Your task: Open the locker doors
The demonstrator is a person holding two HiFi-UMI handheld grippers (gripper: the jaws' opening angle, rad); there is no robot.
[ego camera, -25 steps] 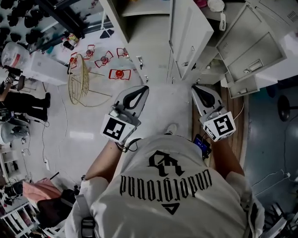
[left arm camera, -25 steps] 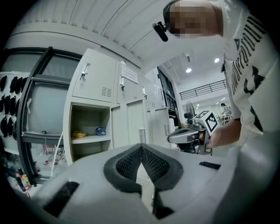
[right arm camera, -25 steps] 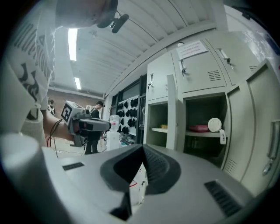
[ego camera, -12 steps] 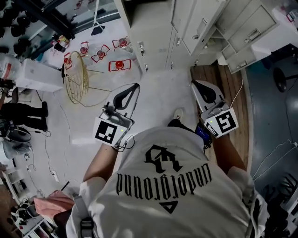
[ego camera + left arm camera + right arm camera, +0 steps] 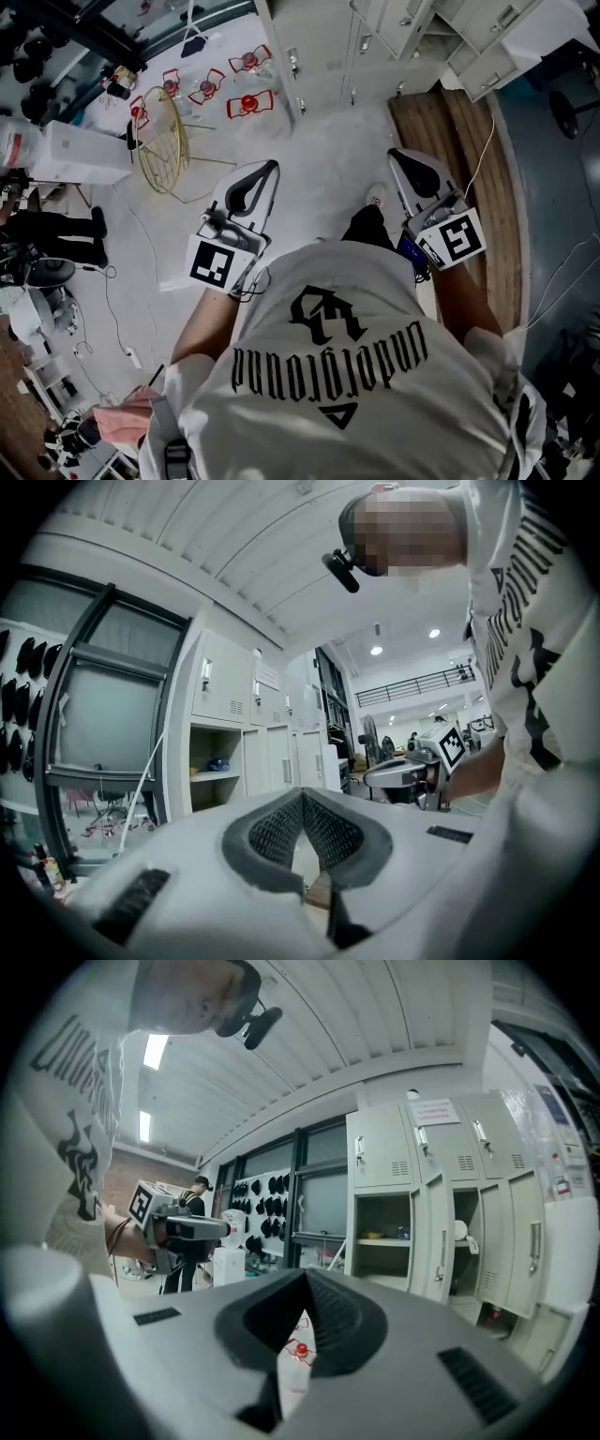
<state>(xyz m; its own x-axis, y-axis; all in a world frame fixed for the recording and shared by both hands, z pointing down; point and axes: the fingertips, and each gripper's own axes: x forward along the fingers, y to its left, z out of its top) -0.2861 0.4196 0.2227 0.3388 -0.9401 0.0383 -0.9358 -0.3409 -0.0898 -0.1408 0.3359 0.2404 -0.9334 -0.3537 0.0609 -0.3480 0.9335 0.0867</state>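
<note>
The grey lockers (image 5: 394, 23) stand at the top of the head view, some way ahead of both grippers, with several doors (image 5: 492, 42) swung open. In the right gripper view the lockers (image 5: 450, 1194) show open compartments (image 5: 380, 1232) with shelves. The left gripper view shows the lockers (image 5: 267, 752) too, with one open compartment (image 5: 214, 769). My left gripper (image 5: 269, 167) and right gripper (image 5: 396, 155) are held out in front of the person's chest. Both are shut on nothing. The left gripper (image 5: 302, 795) and right gripper (image 5: 307, 1275) point toward the lockers.
A yellow wire frame (image 5: 164, 141) and red-and-white pieces (image 5: 246, 103) lie on the floor at the left. A white box (image 5: 70, 155) and another person (image 5: 47, 230) are further left. A wooden platform (image 5: 473, 169) with a cable runs along the right.
The lockers have slid up toward the top edge of the head view, so the person and both grippers have backed away from them. Both grippers stay shut.
</note>
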